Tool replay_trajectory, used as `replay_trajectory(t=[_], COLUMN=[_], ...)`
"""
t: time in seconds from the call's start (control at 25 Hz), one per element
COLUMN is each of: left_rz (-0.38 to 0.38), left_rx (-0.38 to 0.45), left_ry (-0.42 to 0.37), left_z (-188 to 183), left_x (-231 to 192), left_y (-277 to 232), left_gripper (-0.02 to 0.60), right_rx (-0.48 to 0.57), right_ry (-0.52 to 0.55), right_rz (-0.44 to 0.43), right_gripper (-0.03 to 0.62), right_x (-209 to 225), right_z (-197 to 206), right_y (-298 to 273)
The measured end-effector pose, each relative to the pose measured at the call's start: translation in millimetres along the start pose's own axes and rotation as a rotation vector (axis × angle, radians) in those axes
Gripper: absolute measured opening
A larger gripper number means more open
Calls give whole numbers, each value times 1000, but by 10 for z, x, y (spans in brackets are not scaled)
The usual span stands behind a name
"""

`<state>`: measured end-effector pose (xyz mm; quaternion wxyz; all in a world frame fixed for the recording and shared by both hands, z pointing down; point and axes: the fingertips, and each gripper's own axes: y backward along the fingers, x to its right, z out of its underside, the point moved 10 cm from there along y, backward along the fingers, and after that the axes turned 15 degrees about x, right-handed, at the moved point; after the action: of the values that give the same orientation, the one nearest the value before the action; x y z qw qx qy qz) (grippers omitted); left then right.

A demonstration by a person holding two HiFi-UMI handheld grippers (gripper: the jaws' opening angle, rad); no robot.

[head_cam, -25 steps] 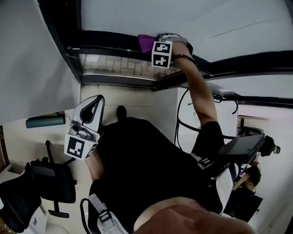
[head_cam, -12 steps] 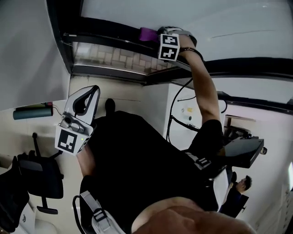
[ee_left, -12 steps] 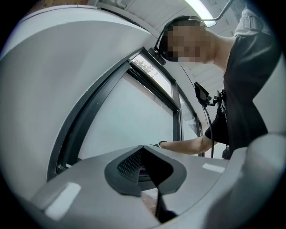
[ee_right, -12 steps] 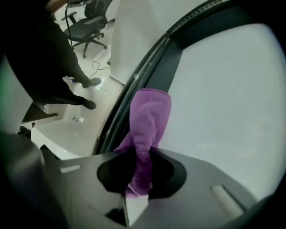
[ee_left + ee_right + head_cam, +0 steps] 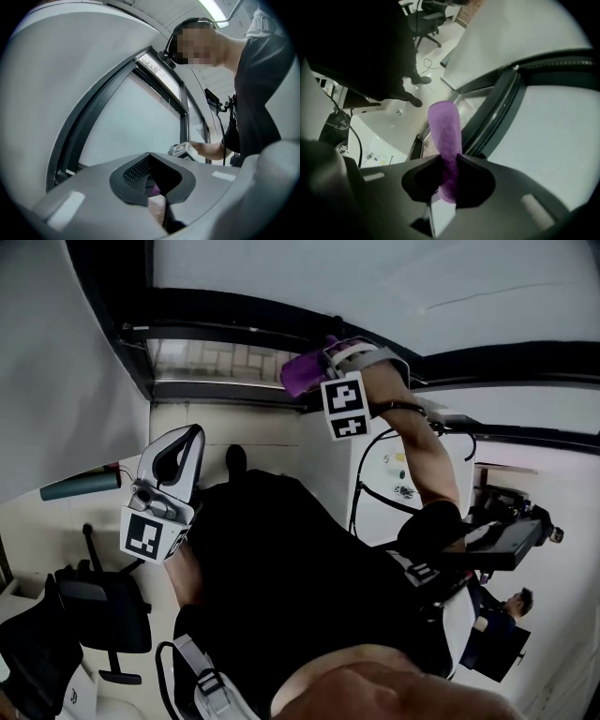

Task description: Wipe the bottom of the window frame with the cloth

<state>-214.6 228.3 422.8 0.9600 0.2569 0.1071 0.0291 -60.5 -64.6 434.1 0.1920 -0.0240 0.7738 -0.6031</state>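
Your right gripper [image 5: 449, 165] pinches the fuzzy purple cloth [image 5: 446, 129] near the dark window frame [image 5: 230, 391]. Your left gripper [image 5: 150, 158] has its jaws pressed together.

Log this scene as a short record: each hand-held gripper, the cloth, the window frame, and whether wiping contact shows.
right hand-held gripper: raised to the window, shut on cloth
cloth: purple, sticks out past the jaws toward the frame
left hand-held gripper: held low, away from the frame, jaws together, nothing in them
frame: dark, right behind the cloth
contact: cannot tell whether cloth touches frame
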Motion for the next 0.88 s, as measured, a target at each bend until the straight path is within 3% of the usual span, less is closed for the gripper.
replay_trajectory(t=[0.08,0.12,0.2,0.28,0.4,0.44,0.48,0.52,0.56,0.64,0.72,0.8,0.88], left_rz=[1,1,5,21,63,70,74,78,85,111,142,157,154], left_rx=[-10,-22,-45,-69,-109,-115,-119,-121,-124,-137,-162,-184,-202], left_ry=[8,12,20,26,28,30,33,35,36,36,32,26,19], left_z=[19,32,63,97,125,125,124,126,132,151,165,178,195], left_x=[3,4,-1,-27,-66,-50,-13,43,106,212,272,320,390], left_y=[-25,-35,-77,-172,-363,-421,-475,-529,-586,-701,-790,-853,-895], left_gripper=[-9,-9,-9,-9,-9,-9,-9,-8,-9,-9,-9,-9,-9], right_rx=[113,223,507,824,1386,1594,1771,1884,1915,1770,1551,1356,1202], right_ry=[-44,-123,-424,-926,-1820,-2043,-2183,-2246,-2248,-2138,-1907,-1667,-1531], right_rz=[-77,-108,-99,-32,98,157,246,378,544,895,1154,1297,1354], right_gripper=[60,61,63,63,63,63,63,63,63,63,63,63,63], right_x=[-328,-468,-678,-890,-1269,-1346,-1374,-1360,-1313,-1146,-882,-602,-416], right_z=[-144,-162,-33,220,363,341,331,357,421,582,678,746,831], right_y=[165,191,14,-455,-1128,-1219,-1237,-1208,-1160,-1072,-973,-862,-821])
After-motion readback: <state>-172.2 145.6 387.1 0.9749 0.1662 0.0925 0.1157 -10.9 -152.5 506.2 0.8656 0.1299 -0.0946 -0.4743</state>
